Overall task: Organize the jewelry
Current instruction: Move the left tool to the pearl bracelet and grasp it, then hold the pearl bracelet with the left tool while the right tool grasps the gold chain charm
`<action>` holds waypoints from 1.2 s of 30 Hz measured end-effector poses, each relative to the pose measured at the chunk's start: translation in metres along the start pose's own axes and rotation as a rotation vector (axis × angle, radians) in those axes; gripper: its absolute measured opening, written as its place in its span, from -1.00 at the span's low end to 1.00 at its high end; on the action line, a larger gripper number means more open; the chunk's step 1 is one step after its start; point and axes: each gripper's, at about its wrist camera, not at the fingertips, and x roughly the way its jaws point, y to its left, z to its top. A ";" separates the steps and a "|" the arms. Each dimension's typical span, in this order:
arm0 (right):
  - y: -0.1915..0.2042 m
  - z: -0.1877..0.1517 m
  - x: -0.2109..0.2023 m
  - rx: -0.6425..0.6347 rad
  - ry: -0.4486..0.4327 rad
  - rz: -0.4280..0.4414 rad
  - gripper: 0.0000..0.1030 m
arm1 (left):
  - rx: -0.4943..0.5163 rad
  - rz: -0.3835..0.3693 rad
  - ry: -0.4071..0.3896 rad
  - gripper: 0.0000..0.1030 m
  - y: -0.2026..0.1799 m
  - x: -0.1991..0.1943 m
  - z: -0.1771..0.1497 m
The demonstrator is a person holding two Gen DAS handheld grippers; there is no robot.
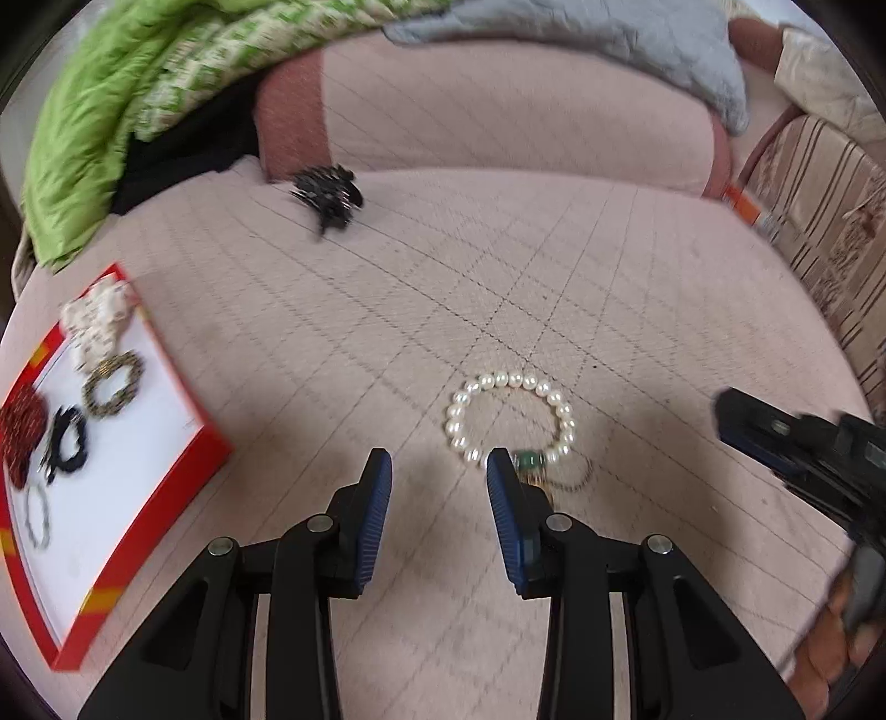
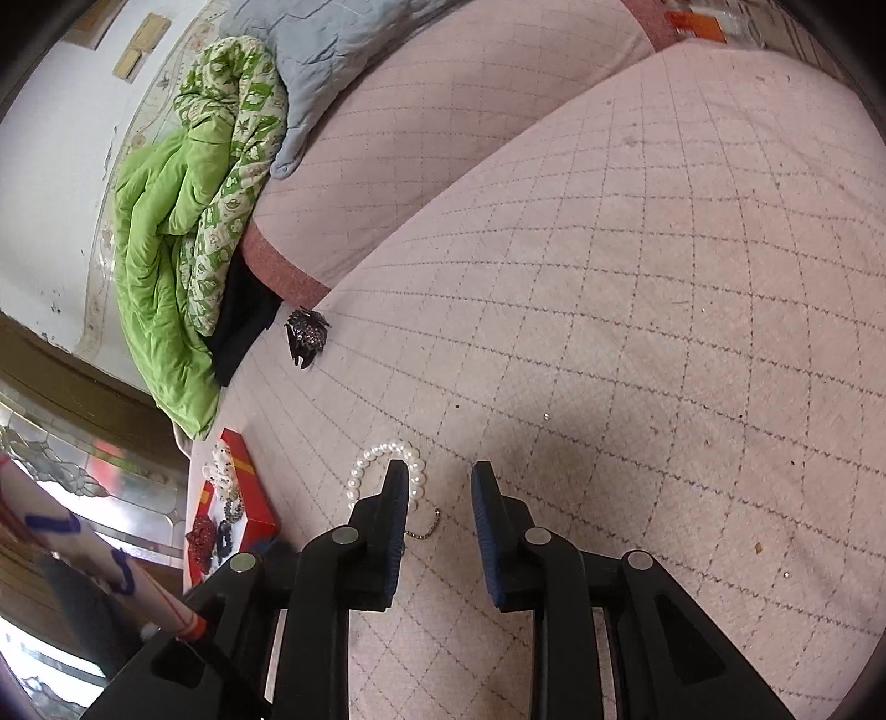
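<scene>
The quilted pink sofa seat (image 1: 554, 288) lies mostly bare, with wide open room across its middle and right side. To the left sits the red-rimmed box (image 1: 166, 476) of jewelry, blocking that edge. A black hair claw (image 1: 328, 195) rests far back near the backrest (image 1: 498, 111), which walls off the rear, with a green blanket (image 1: 94, 138) heaped at the back left. The pearl bracelet (image 1: 512, 423) lies just ahead of the left hand-held gripper (image 1: 440, 471), and the right hand-held gripper (image 1: 797, 448) crowds in from the right.

Pink quilted sofa seat (image 2: 637, 310) fills frame; green blanket (image 2: 160, 260) upper left, grey pillow (image 1: 637, 39) top, white scuffed wall (image 2: 50, 166) far left.
</scene>
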 end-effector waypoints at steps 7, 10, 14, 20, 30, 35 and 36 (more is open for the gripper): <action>-0.006 0.008 -0.008 0.011 -0.018 0.018 -0.51 | 0.032 0.063 0.073 -0.34 -0.015 0.055 0.018; -0.006 0.008 -0.006 0.005 -0.014 0.015 -0.50 | 0.056 0.086 0.027 -0.75 -0.017 0.053 0.014; -0.002 0.006 -0.002 -0.009 -0.004 0.007 -0.50 | 0.047 0.051 -0.005 -0.82 -0.010 0.039 -0.004; 0.007 -0.002 0.006 -0.066 0.023 -0.018 -0.51 | 0.012 0.017 -0.027 -0.82 0.013 0.001 -0.062; 0.033 -0.035 0.033 -0.203 0.147 -0.019 -0.51 | -0.072 -0.001 -0.076 -0.82 0.057 -0.044 -0.129; 0.044 -0.052 0.050 -0.276 0.176 -0.055 -0.51 | -0.089 -0.036 -0.073 -0.82 0.064 -0.038 -0.123; 0.045 -0.053 0.052 -0.286 0.169 -0.071 -0.51 | -0.087 -0.036 -0.072 -0.82 0.064 -0.037 -0.123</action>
